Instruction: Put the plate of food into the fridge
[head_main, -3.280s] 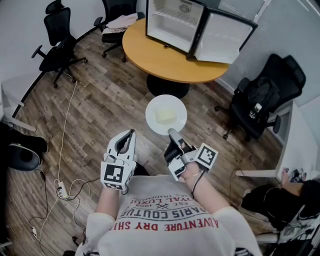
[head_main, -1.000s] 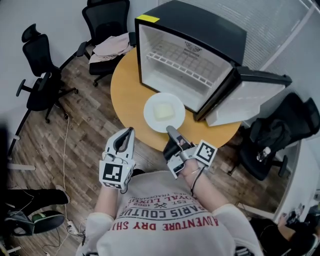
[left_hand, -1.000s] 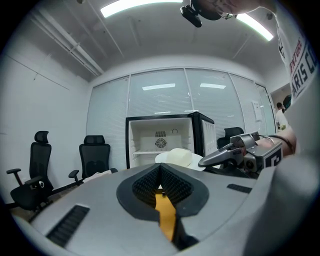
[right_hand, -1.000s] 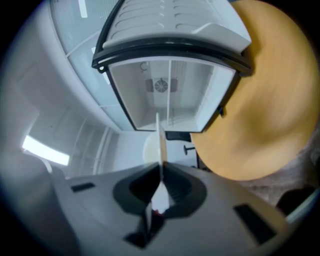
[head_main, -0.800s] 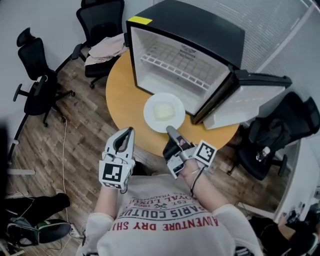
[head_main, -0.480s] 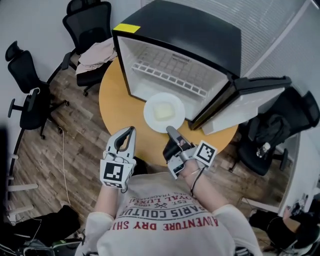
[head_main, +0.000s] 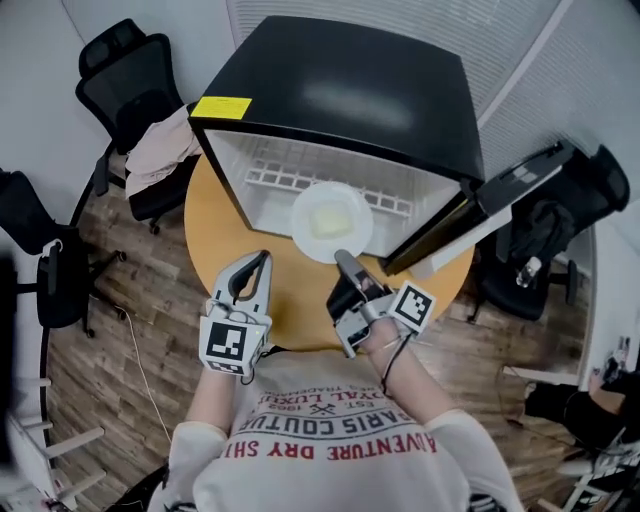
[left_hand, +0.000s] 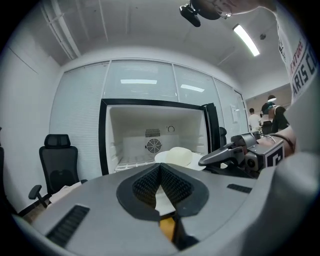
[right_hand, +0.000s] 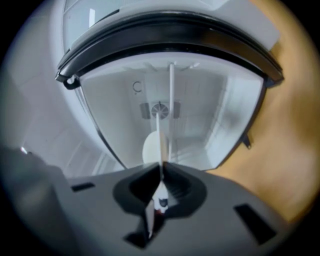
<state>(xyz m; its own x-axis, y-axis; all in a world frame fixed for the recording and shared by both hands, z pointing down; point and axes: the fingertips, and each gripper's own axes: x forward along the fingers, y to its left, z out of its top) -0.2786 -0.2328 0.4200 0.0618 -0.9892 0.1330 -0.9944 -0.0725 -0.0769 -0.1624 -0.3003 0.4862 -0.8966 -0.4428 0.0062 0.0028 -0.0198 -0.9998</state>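
Observation:
A white plate (head_main: 332, 222) with a pale yellow block of food hangs at the mouth of the open black fridge (head_main: 340, 90), over the round wooden table (head_main: 290, 290). My right gripper (head_main: 344, 260) is shut on the plate's near rim. In the right gripper view the plate (right_hand: 161, 142) shows edge-on between the jaws of my right gripper (right_hand: 161, 167), with the white fridge interior (right_hand: 200, 115) behind. My left gripper (head_main: 261, 257) is shut and empty, left of the plate. In the left gripper view its closed tips (left_hand: 160, 166) face the fridge (left_hand: 155, 135), with the plate (left_hand: 177, 157) to the right.
The fridge door (head_main: 500, 195) stands open to the right. A wire shelf (head_main: 300, 180) runs across the fridge interior. A black chair with clothes on it (head_main: 160, 145) stands at the left, another chair (head_main: 545, 240) at the right. Cables lie on the wooden floor.
Both grippers and the plate have come forward to the fridge. The plate, over the table in front of it earlier, is now at its opening. The grip has stayed the same.

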